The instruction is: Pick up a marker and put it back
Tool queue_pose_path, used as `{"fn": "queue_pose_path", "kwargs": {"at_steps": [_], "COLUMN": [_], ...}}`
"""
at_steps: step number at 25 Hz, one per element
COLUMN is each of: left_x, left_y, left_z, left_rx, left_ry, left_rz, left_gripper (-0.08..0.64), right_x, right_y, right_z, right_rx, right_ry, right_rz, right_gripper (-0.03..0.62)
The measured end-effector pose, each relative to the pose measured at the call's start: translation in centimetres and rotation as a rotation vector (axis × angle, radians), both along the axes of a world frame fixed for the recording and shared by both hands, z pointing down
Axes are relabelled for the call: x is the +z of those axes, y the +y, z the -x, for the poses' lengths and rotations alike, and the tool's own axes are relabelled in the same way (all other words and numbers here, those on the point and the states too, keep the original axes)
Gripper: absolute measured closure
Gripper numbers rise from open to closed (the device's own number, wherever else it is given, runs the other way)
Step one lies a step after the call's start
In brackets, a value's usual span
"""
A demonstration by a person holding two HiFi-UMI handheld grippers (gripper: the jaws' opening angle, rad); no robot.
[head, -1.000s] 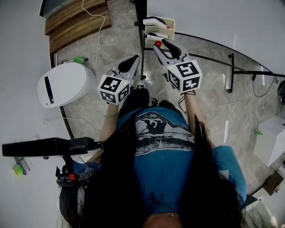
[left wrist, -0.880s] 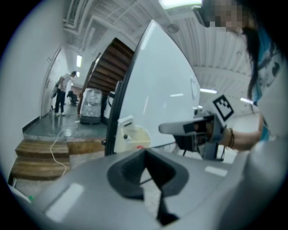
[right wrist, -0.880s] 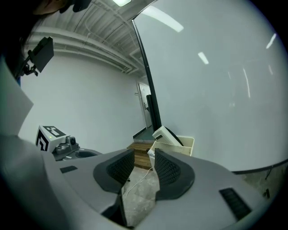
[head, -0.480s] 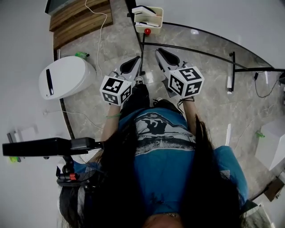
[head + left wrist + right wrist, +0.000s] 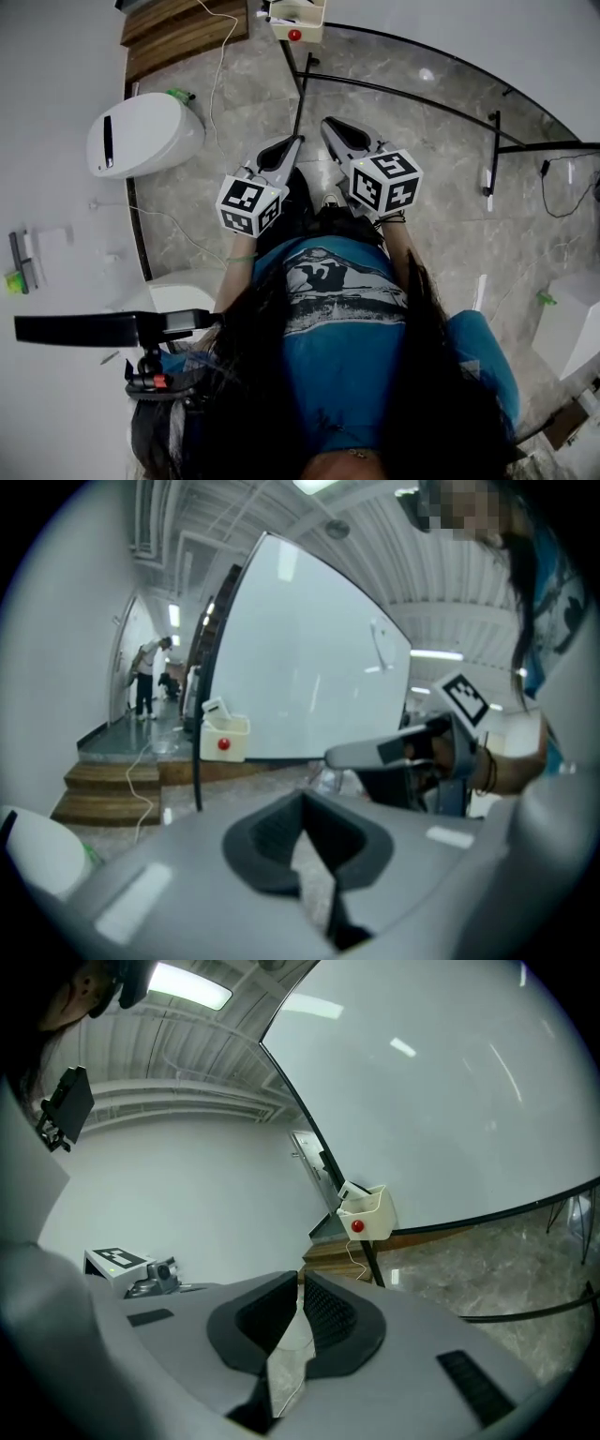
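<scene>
Both of my grippers hang close in front of my chest. My left gripper (image 5: 292, 142) has its jaws pressed together at the tips, with nothing in them. My right gripper (image 5: 330, 127), at two o'clock of the left one, has just been closing its jaws. They now stand drawn all but together on nothing, and only floor (image 5: 487, 1269) shows through the slit.

A second ago that right gripper reached right up by the tray. Now the tray (image 5: 298, 17) sits well apart at twelve o'clock, hung at the foot of the whiteboard (image 5: 450, 1101), with a red knob (image 5: 294, 35) on its front. I have backed away with nothing in my jaws, so I judge the marker is back in the tray and the task is as good as done. Wooden steps (image 5: 183, 33) lie at eleven o'clock, beyond the tray.

I cannot pick out the marker itself. From above the tray is small and cut off by the top edge. In both gripper views only its front and a pale thing sticking up from it show. How the marker lies inside I cannot tell.
</scene>
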State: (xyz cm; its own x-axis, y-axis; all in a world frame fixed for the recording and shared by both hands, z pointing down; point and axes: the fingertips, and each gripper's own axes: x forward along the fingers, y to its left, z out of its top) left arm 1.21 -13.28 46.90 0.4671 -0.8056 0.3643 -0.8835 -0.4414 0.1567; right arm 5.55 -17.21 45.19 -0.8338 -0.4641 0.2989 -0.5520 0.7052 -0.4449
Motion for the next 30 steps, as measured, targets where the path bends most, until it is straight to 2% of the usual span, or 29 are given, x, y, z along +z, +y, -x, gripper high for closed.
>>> {"fn": "queue_pose_path", "kwargs": {"at_steps": [8, 17, 24, 30], "left_x": [0.0, 0.3, -0.4, -0.9], "left_y": [5.0, 8.5, 14.1, 20.7], "left_z": [0.2, 0.4, 3.7, 7.4], "left_rx": [-0.081, -0.079, -0.094, -0.072], "left_ry": [-0.048, -0.059, -0.043, -0.009], "left_rz": [0.026, 0.040, 0.009, -0.016], "left_gripper": [0.557, 0.557, 0.557, 0.557], "right_x": [1.4, 2.6, 1.9, 0.9], "right_y": [4.8, 7.3, 11.8, 18.6], "right_z": [-0.1, -0.2, 3.1, 6.1], "right_rx": [-0.062, -0.043, -0.042, 0.006], "right_ry": [-0.009, -0.013, -0.006, 0.010], "right_rz": [0.046, 0.083, 0.060, 0.049], "right_gripper": [0.565, 0.565, 0.565, 0.565]}}
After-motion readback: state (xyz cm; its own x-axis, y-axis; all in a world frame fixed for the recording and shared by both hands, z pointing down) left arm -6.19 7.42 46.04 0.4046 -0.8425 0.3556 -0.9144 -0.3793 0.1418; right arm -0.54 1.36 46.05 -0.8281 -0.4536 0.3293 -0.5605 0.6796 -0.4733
